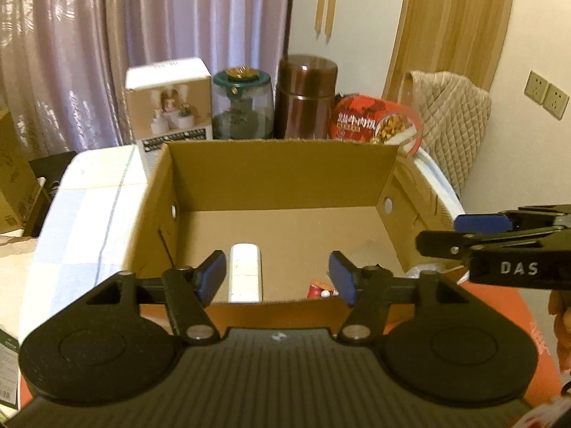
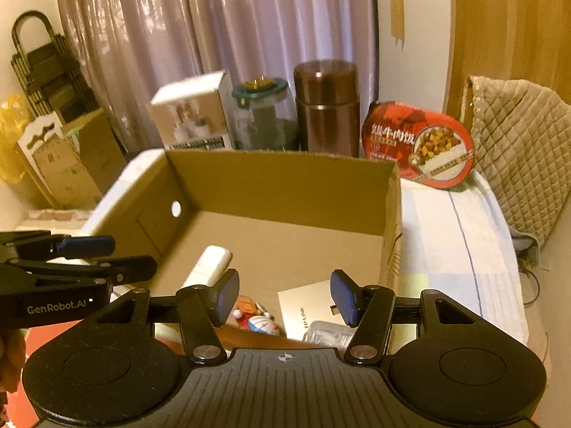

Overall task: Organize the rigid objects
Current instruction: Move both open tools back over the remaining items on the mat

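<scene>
An open cardboard box (image 1: 282, 174) (image 2: 278, 185) stands on a bed. On its floor lie a white oblong device (image 1: 245, 271) (image 2: 208, 264), a small cartoon toy (image 2: 262, 322), a white TP-LINK carton (image 2: 310, 303) and a clear plastic bottle (image 2: 328, 333). My left gripper (image 1: 278, 276) hovers over the box's near edge, open, with nothing between its blue pads. My right gripper (image 2: 285, 296) hovers beside it over the near right part of the box, also open and holding nothing. Each gripper shows in the other's view: the right gripper (image 1: 481, 232) at the right edge, the left gripper (image 2: 89, 253) at the left edge.
Behind the box stand a white product carton (image 1: 167, 107), a glass jar with a green lid (image 1: 242, 103), a brown flask (image 1: 305, 96) and a red meal bowl (image 2: 417, 146). A quilted cushion (image 2: 521, 149) leans at the right. Cardboard boxes (image 2: 71, 164) and a folded rack stand left by the curtain.
</scene>
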`<action>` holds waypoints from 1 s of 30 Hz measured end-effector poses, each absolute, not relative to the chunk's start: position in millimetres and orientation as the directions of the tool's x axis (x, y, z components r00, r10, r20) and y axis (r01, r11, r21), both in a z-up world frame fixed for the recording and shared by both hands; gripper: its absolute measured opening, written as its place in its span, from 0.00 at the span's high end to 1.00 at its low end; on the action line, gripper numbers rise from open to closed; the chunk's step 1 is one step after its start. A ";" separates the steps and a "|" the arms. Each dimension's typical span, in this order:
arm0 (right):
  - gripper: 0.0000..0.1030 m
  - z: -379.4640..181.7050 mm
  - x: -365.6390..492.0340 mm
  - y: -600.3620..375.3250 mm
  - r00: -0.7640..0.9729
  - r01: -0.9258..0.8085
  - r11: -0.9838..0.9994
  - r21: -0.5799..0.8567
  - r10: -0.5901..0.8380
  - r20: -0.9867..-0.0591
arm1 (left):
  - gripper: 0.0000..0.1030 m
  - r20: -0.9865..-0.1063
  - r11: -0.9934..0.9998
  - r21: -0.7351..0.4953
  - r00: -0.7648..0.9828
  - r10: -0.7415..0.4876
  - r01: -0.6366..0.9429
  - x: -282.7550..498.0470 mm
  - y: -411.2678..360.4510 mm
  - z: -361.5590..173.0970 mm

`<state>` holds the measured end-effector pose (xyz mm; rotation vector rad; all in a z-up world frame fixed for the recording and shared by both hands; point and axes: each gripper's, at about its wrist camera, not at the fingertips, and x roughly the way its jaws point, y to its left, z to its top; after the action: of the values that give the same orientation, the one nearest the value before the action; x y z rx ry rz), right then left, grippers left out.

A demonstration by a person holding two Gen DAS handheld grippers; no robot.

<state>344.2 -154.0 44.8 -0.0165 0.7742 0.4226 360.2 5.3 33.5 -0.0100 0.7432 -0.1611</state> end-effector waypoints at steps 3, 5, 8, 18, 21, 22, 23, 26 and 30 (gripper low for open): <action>0.46 60.1 324.1 -160.2 0.650 -0.375 0.915 0.147 0.373 -0.662 | 0.33 -0.654 0.988 -0.078 0.742 -0.149 0.130 338.3 8.8 46.3; 0.40 68.8 308.8 -164.6 0.659 -0.375 0.914 0.154 0.380 -0.649 | 0.30 -0.640 0.989 -0.084 0.755 -0.145 0.120 320.9 11.7 54.7; 0.25 79.1 282.1 -170.3 0.667 -0.379 0.910 0.168 0.395 -0.632 | 0.25 -0.619 0.991 -0.080 0.774 -0.132 0.105 292.8 14.4 67.1; 0.12 74.5 177.6 -197.5 0.664 -0.327 0.910 0.255 0.413 -0.624 | 0.11 -0.566 0.997 -0.070 0.823 -0.051 0.013 188.8 27.6 88.3; 0.11 67.0 148.3 -203.1 0.658 -0.311 0.908 0.282 0.420 -0.626 | 0.11 -0.572 0.997 -0.070 0.820 -0.022 -0.022 158.6 35.5 85.3; 0.11 64.7 139.1 -204.1 0.656 -0.310 0.907 0.284 0.421 -0.626 | 0.10 -0.571 0.997 -0.066 0.821 -0.013 -0.031 149.7 38.0 83.8; 0.11 62.5 130.5 -204.8 0.652 -0.310 0.905 0.292 0.426 -0.628 | 0.10 -0.570 0.997 -0.061 0.822 0.000 -0.042 139.6 40.5 82.1; 0.11 57.4 106.9 -206.3 0.644 -0.315 0.896 0.314 0.445 -0.623 | 0.10 -0.575 0.995 -0.051 0.817 0.045 -0.090 112.4 48.2 74.5; 0.11 52.8 81.9 -207.2 0.654 -0.304 0.897 0.322 0.442 -0.614 | 0.10 -0.596 0.990 -0.043 0.798 0.085 -0.137 83.1 58.7 60.0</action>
<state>81.9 -207.2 52.8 0.1971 0.7467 0.4264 83.1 58.7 60.0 -0.0850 0.6354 0.1194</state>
